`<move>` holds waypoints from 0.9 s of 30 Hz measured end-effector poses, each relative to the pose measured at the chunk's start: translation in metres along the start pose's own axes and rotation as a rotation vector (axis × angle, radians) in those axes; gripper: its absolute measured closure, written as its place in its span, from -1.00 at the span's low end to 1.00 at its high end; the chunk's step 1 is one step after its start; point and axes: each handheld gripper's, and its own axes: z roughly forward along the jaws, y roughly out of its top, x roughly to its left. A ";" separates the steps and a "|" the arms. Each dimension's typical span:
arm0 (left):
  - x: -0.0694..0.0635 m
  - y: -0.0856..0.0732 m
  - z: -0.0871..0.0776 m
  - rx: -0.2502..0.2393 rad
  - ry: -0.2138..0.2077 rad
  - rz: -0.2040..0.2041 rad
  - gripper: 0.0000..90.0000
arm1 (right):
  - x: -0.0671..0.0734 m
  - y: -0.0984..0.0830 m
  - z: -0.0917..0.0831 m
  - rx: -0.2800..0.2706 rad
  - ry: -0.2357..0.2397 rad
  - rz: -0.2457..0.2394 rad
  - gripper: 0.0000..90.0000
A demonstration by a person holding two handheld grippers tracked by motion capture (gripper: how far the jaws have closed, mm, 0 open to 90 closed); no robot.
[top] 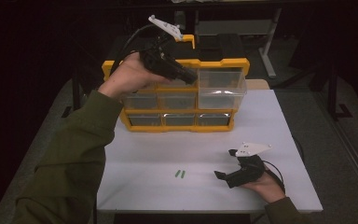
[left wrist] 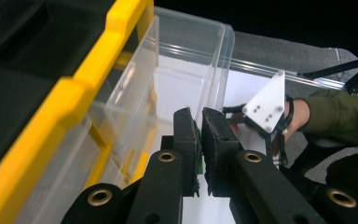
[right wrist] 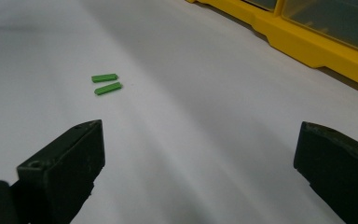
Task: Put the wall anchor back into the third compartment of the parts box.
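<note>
My left gripper (top: 192, 76) is raised in front of the top row of a yellow drawer cabinet (top: 177, 127), beside its pulled-out clear drawer (top: 221, 86). In the left gripper view the jaws (left wrist: 201, 116) are shut on a thin green piece (left wrist: 199, 138), just by the clear drawer's (left wrist: 191, 60) open top. Two more small green pieces (top: 180, 173) lie side by side on the white table. My right gripper (top: 226, 163) rests low at the front right, open, with nothing between its fingers. In the right gripper view (right wrist: 200, 154) the green pieces (right wrist: 106, 83) lie ahead to the left.
The cabinet (left wrist: 51, 107) has several closed clear drawers in its lower rows and a black lid on top. The white table (top: 279, 121) ends close to the right hand. Dark floor and table legs surround it. The right hand's grey plate (left wrist: 265, 105) appears beyond the drawer.
</note>
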 end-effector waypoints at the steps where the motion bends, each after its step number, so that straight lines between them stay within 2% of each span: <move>1: 0.001 0.002 0.001 0.001 0.000 0.003 0.89 | 0.000 0.000 0.000 0.001 0.001 0.001 -0.97; 11: 0.007 0.021 0.027 0.009 0.003 -0.003 0.89 | 0.000 0.000 0.000 -0.003 0.007 0.011 -0.97; 14: 0.007 0.025 0.038 0.020 0.003 -0.010 0.89 | 0.000 0.000 0.000 -0.001 0.007 -0.001 -0.97; 16: 0.007 0.026 0.045 0.051 0.003 0.009 0.88 | 0.000 0.000 0.000 -0.006 0.008 0.003 -0.97; 20: 0.008 0.025 0.058 0.097 0.006 0.012 0.88 | -0.001 -0.001 -0.001 -0.003 0.012 0.012 -0.97; 24: 0.008 0.026 0.060 0.090 0.007 0.010 0.80 | -0.001 -0.001 -0.002 -0.005 0.012 0.010 -0.97; 25: 0.009 0.026 0.057 0.074 0.017 0.004 0.80 | -0.001 -0.001 -0.002 -0.006 0.011 0.009 -0.97; 27: 0.011 0.025 0.051 0.056 0.023 -0.001 0.67 | -0.002 -0.001 -0.003 -0.007 0.010 0.013 -0.97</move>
